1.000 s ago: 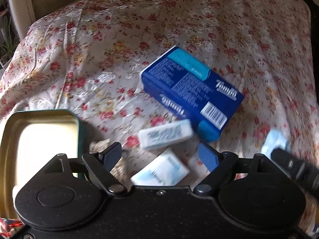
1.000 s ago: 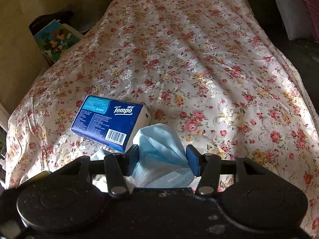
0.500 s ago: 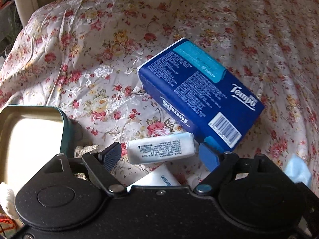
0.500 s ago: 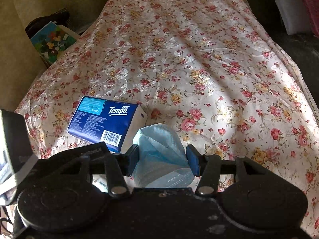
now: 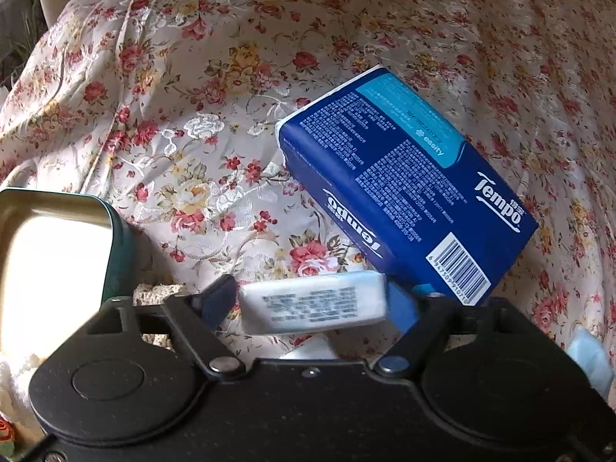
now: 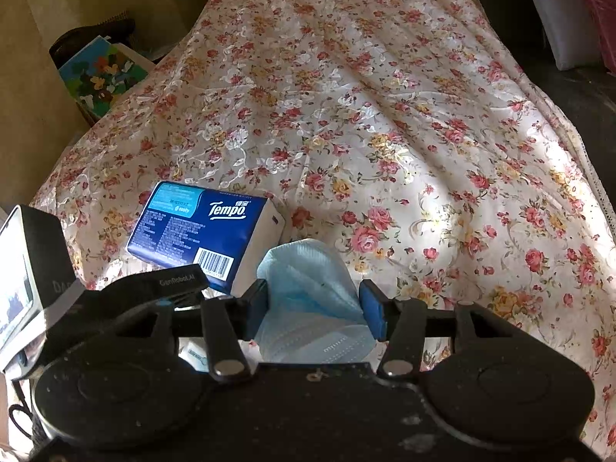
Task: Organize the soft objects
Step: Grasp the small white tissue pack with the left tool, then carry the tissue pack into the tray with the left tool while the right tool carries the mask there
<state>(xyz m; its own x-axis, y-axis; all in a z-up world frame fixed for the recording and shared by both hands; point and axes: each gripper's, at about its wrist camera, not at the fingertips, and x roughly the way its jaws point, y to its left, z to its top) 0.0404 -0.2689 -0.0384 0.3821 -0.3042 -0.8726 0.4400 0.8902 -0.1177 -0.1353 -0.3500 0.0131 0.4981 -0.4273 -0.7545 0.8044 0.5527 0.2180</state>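
From the left wrist, the left gripper [image 5: 310, 302] is pointing steeply down at the floral bedspread [image 5: 231, 96], and its jaws have just been closing around a small white tissue packet [image 5: 313, 304]. Both blue pads are touching the packet's ends, pinching it crosswise. A blue Tempo tissue pack [image 5: 404, 181] is lying at two o'clock from the packet, its near corner just beside the right pad. An open green tin [image 5: 115, 254] is sitting at nine o'clock, near the left finger.

From the right wrist, the right gripper [image 6: 313, 308] is pinching a crumpled light-blue face mask [image 6: 308, 292], the pads pressing into its sides. The Tempo tissue pack [image 6: 200, 231] is lying on the bedspread at ten o'clock from the mask. The left gripper's body [image 6: 154, 288] is showing at nine o'clock.
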